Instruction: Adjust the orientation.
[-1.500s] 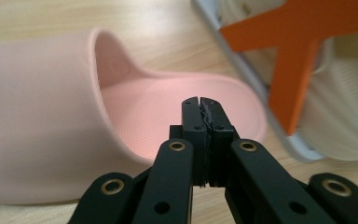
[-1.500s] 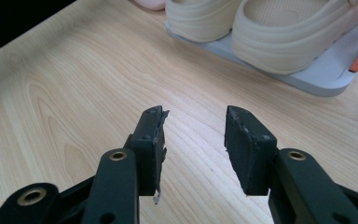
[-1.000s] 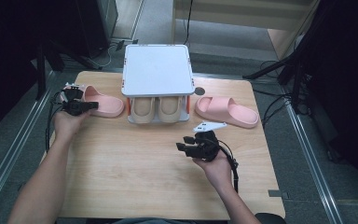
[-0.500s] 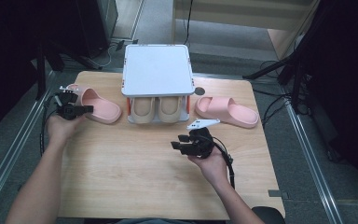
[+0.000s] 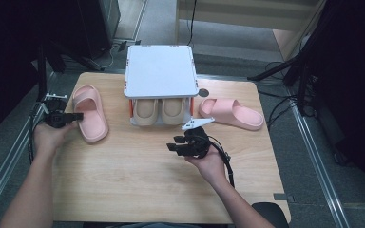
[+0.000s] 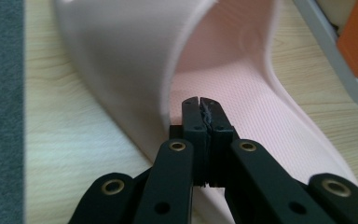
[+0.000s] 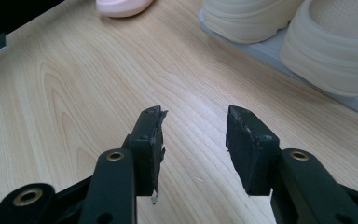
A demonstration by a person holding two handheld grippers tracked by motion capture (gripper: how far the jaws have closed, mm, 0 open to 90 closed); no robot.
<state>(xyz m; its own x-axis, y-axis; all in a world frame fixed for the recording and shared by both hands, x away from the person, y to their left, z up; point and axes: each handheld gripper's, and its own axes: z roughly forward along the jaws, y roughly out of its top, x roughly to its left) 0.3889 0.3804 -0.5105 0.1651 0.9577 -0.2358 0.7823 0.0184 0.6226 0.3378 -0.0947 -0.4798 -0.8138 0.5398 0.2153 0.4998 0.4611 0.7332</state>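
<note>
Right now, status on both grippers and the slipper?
Left gripper shut, tips on the left pink slipper footbed. Right gripper open, empty, over bare table. Nothing in the way.

Pale wood-grain bench (image 5: 138, 190) with rounded corners, set on grey floor (image 5: 323, 190) and flanked by metal rails (image 5: 313, 156) along both long sides. Beyond the far edge, a lighter strip of floor (image 5: 228, 35) under even overhead light, with black stand legs (image 5: 285, 71) and loose black cables (image 5: 278, 109) trailing at the right, a dark cabinet (image 5: 92, 23) at the upper left, and pale wooden furniture (image 5: 285, 19) at the upper right. Deep shadow along both outer edges, swallowing whatever stands there.
</note>
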